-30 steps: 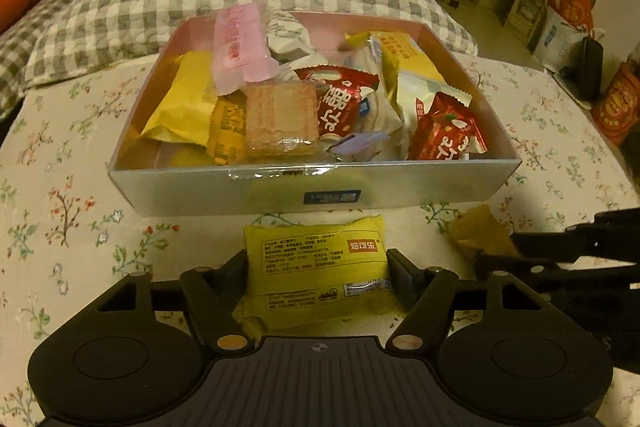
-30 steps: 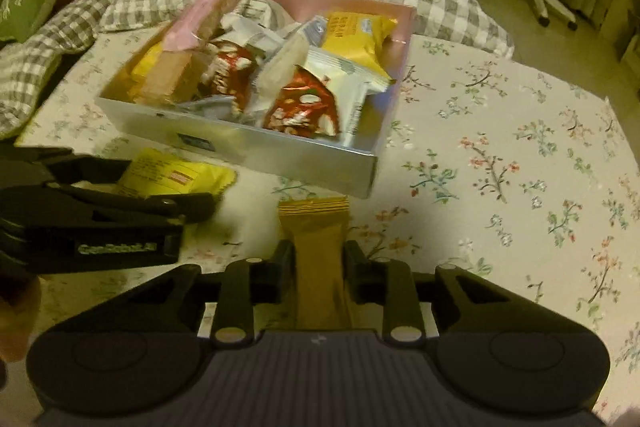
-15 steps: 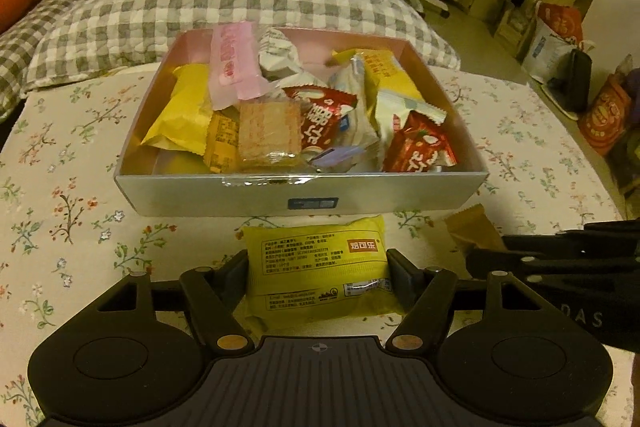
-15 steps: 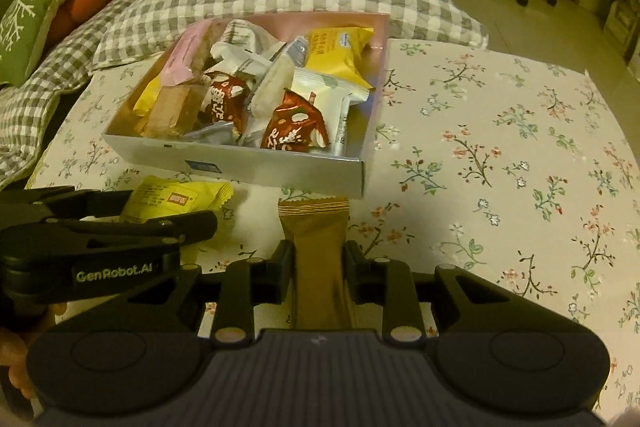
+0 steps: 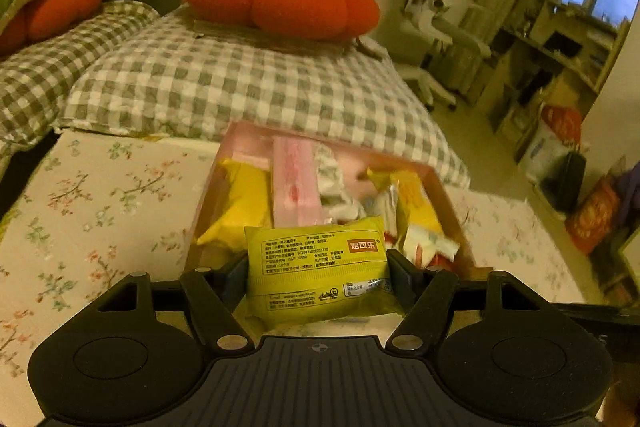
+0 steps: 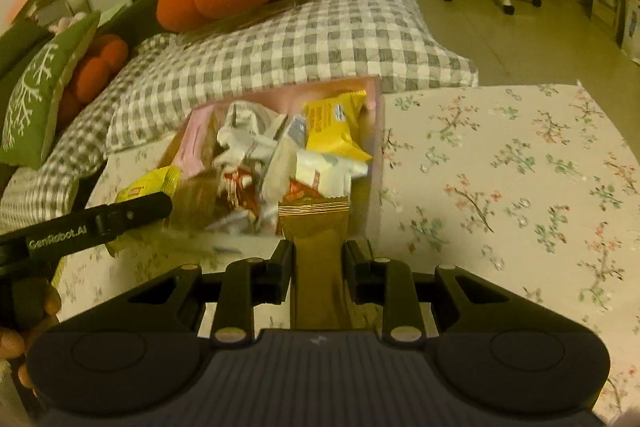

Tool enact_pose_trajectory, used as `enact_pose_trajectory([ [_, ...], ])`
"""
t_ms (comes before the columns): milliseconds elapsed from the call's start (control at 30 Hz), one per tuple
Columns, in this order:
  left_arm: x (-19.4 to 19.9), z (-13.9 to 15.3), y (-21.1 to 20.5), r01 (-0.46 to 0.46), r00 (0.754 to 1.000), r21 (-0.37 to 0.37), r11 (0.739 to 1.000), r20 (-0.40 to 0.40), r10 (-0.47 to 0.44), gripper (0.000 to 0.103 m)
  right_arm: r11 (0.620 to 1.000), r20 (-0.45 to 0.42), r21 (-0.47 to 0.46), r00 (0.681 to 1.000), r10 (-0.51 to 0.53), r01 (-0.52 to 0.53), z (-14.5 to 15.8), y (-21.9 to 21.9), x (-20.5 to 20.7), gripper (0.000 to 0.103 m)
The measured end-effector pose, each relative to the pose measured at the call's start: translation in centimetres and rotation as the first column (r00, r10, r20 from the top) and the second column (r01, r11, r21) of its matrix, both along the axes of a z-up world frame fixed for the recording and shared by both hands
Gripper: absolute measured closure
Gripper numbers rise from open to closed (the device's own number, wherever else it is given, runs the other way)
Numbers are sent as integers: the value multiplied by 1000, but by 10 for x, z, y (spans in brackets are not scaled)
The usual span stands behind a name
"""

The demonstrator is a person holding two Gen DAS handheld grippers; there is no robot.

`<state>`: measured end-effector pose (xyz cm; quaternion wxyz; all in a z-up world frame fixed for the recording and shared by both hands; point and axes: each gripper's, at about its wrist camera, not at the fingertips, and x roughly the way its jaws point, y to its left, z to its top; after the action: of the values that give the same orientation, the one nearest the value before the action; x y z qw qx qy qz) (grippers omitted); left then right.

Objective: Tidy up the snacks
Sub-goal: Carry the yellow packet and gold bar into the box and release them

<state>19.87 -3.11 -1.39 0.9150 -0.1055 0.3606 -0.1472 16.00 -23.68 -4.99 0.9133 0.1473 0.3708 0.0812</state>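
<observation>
A: What is shown in the left wrist view?

B: The left gripper (image 5: 318,269) is closed on a yellow packet (image 5: 318,265), carried above the near edge of the pink box (image 5: 448,187). The box, at 12 o'clock from the gripper, is seen filled with wrapped snacks and set on a floral cloth (image 5: 100,195).

A: And in the right wrist view?

B: The right gripper (image 6: 318,259) is clamped on a brown bar (image 6: 316,243), whose tip is held over the box's near wall. The box (image 6: 378,131) lies at 12 o'clock; the left gripper (image 6: 160,205) with its packet (image 6: 138,187) is seen at 10 o'clock.

A: How far along is the task judged to be?

B: Nearly done, it is judged: most snacks are boxed, no loose ones are seen, and only these two remain to be dropped in.
</observation>
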Motion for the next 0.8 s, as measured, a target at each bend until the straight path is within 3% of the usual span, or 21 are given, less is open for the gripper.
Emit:
enact_pose_trajectory([
  [100, 6, 0, -3, -1, 1000, -3, 1000, 29, 1, 33, 999, 31, 46, 999, -23, 22, 2, 1, 7, 78],
  [233, 15, -5, -2, -8, 998, 17, 1000, 62, 7, 33, 998, 86, 42, 995, -48, 44, 5, 7, 14, 78],
  [367, 28, -6, 4, -22, 997, -30, 999, 69, 25, 33, 990, 104, 127, 992, -68, 54, 4, 4, 25, 78],
  [567, 40, -3, -10, -15, 994, -35, 999, 109, 19, 33, 963, 118, 262, 988, -96, 62, 3, 2, 43, 78],
  [733, 53, -8, -34, -30, 991, 55, 998, 135, 23, 33, 952, 118, 295, 985, -127, 87, -1, 3, 55, 78],
  [800, 59, -11, -39, -39, 990, 55, 998, 138, 31, 33, 943, 112, 318, 984, -137, 95, -4, -1, 61, 78],
])
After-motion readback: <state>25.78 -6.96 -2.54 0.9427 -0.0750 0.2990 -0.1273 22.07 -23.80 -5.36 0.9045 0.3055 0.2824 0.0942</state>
